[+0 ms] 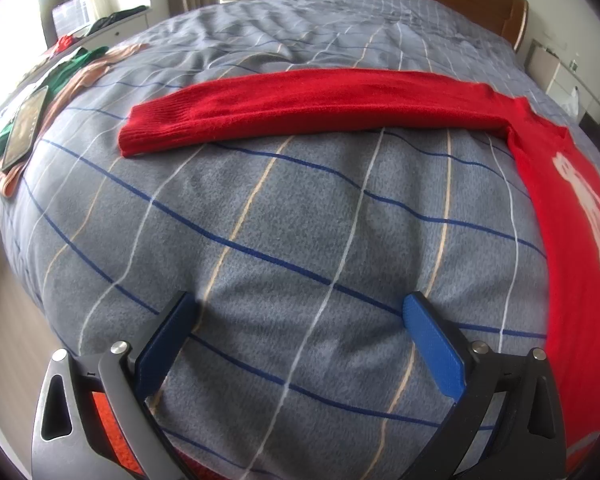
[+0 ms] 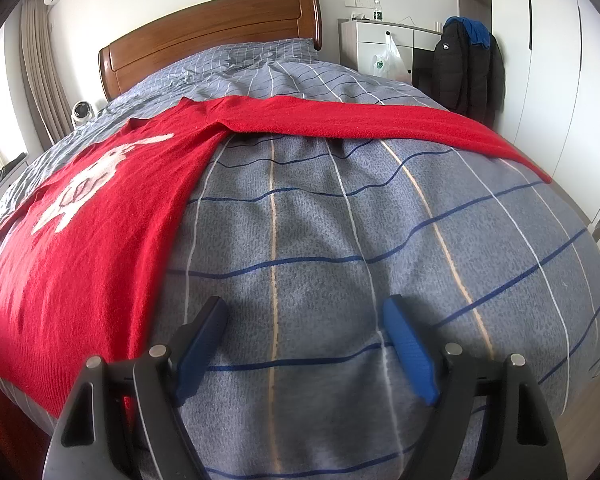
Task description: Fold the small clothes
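The red knitted sweater with a white motif (image 2: 88, 216) lies flat, sleeves outstretched, across the grey checked bed cover (image 2: 320, 240) near its foot edge, ready for folding, while left gripper (image 1: 300, 312) and right gripper (image 2: 304, 316) hover released, empty.

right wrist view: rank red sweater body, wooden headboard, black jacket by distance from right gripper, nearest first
From the right gripper:
1. red sweater body, just left of the fingers.
2. black jacket, far right, beside the bed.
3. wooden headboard, far end of the bed.
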Tool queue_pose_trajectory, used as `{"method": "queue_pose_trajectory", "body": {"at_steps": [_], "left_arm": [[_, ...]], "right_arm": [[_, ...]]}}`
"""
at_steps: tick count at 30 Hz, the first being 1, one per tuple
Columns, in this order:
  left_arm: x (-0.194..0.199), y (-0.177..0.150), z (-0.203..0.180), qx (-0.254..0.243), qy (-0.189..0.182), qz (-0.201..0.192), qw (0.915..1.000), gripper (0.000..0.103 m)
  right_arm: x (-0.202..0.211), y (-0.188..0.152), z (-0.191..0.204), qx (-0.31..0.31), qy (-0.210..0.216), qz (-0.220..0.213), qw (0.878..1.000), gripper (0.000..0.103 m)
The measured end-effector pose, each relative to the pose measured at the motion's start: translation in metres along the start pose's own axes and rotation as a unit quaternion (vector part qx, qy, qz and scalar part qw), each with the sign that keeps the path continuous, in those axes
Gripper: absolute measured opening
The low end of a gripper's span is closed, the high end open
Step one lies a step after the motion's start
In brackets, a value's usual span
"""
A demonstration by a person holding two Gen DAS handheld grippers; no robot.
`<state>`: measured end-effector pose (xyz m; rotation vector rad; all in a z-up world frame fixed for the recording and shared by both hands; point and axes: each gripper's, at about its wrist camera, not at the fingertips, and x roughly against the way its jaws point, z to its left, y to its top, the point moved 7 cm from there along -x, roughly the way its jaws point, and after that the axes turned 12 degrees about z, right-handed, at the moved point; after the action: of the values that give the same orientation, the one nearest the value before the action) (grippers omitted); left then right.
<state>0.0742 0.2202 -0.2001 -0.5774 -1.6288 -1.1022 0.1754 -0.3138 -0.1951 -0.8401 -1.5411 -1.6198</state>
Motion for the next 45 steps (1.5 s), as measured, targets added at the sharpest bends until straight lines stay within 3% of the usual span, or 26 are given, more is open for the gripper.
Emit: {"method": "queue_pose_trajectory", "body": {"at_steps": [19, 35, 45], "left_arm": [[0.004, -0.003, -0.002, -0.002, -0.008, 0.001, 1.0000, 0.102], [0.081, 0.013, -0.040, -0.046, -0.071, -0.073, 0.9938, 0.102], [0.105, 0.016, -0.051, -0.059, -0.079, -0.087, 0.9913, 0.102]], "right_arm": [[0.001, 0.000, 0.001, 0.000, 0.001, 0.000, 1.000, 0.081], [0.020, 0.003, -0.006, -0.038, 0.034, 0.004, 0.999, 0.081], [0.027, 0.009, -0.021, -0.062, 0.055, 0.009, 0.997, 0.081]]}}
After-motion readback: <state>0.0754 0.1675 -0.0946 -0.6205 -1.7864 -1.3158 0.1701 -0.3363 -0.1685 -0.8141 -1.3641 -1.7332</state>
